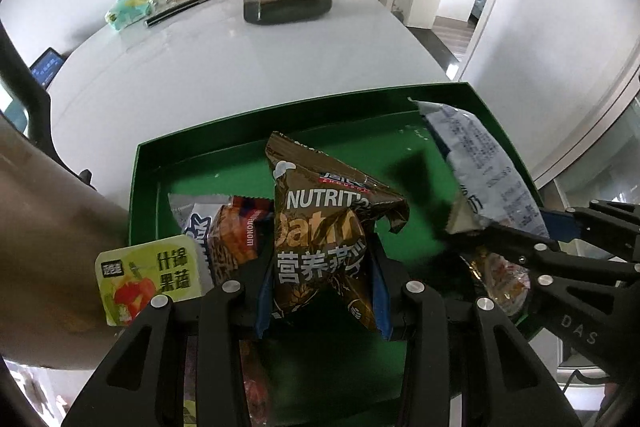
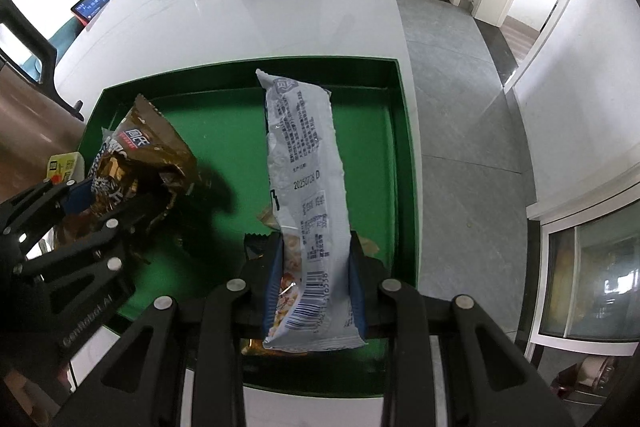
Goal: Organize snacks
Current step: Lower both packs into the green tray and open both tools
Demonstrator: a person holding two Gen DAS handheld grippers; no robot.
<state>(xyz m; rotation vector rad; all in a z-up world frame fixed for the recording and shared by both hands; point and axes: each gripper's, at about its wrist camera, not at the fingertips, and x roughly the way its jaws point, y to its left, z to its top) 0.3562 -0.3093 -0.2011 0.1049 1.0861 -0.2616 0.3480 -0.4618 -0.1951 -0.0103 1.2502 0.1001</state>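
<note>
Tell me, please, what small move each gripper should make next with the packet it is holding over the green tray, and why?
Probably lower and release. The left gripper is shut on the brown oat packet and the right gripper on the pale blue-grey packet; both hang above bare floor of the green tray, where other snacks already lie, so setting them down there looks like the natural step.

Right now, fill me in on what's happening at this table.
A person is sorting snacks with two handheld grippers over a green tray on the white table. The left gripper is shut on a brown oat snack packet; the right gripper is shut on a long pale blue-grey packet. Both packets are held above the tray, where a few other snacks already lie.
</note>
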